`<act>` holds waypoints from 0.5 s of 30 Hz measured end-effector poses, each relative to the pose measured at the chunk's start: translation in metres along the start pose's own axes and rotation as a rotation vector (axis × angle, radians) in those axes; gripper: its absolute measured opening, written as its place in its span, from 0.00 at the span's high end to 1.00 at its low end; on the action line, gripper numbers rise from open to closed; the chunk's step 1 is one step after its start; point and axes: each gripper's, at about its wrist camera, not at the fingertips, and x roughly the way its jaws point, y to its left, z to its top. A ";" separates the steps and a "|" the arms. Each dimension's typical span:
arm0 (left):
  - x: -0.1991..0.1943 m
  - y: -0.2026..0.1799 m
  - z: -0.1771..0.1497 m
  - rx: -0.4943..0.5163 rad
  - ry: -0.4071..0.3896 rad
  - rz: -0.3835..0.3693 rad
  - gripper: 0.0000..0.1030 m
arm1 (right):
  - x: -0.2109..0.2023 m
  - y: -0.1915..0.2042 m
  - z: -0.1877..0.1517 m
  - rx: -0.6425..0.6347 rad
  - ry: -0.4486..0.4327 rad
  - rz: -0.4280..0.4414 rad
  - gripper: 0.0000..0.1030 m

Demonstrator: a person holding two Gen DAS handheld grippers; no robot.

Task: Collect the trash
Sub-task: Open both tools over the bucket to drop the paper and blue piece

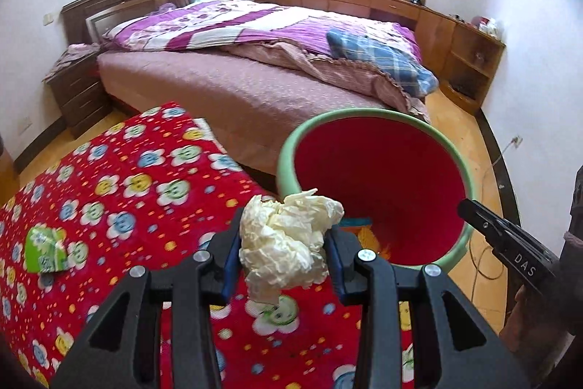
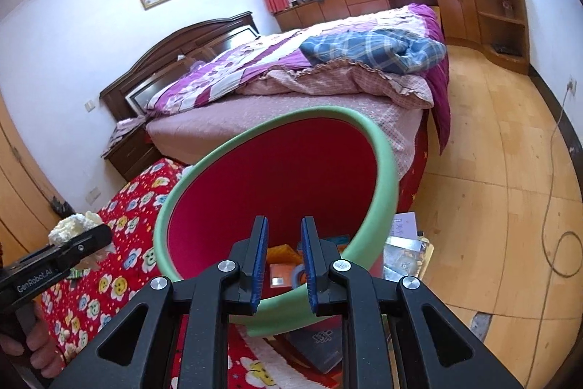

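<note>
A crumpled white tissue (image 1: 288, 243) sits between the blue pads of my left gripper (image 1: 284, 232), which is shut on it just short of the bin's near rim. The bin (image 1: 291, 141) is red inside with a green rim and tilts toward me. My right gripper (image 2: 285, 225) straddles the bin's near rim (image 2: 277, 308), shut on it; in the left wrist view the right gripper (image 1: 472, 206) meets the rim's right side. Orange scraps (image 2: 282, 252) lie in the bin. A green wrapper (image 1: 45, 248) lies on the red flowered cloth (image 1: 145, 192). From the right, the left gripper (image 2: 91, 236) carries the tissue (image 2: 74, 225).
A bed (image 1: 237, 90) with purple and plaid bedding stands behind the bin. A nightstand (image 1: 78, 93) is at the left, wooden cabinets (image 1: 470, 61) run along the window wall. Papers and packets (image 2: 406, 243) lie on the wooden floor by the bin; a cable (image 2: 546, 206) trails at the right.
</note>
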 end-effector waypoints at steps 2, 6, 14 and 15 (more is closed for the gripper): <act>0.006 -0.008 0.002 0.016 0.004 -0.011 0.63 | -0.002 -0.004 0.000 0.008 -0.005 0.000 0.82; 0.019 -0.024 0.006 0.050 0.014 -0.045 0.63 | -0.002 -0.009 0.001 0.020 -0.009 0.004 0.81; 0.038 -0.051 0.010 0.096 0.053 -0.102 0.39 | -0.002 -0.017 -0.001 0.043 -0.003 0.005 0.81; 0.039 -0.053 0.010 0.098 0.056 -0.103 0.38 | -0.002 -0.018 -0.001 0.044 -0.003 0.004 0.81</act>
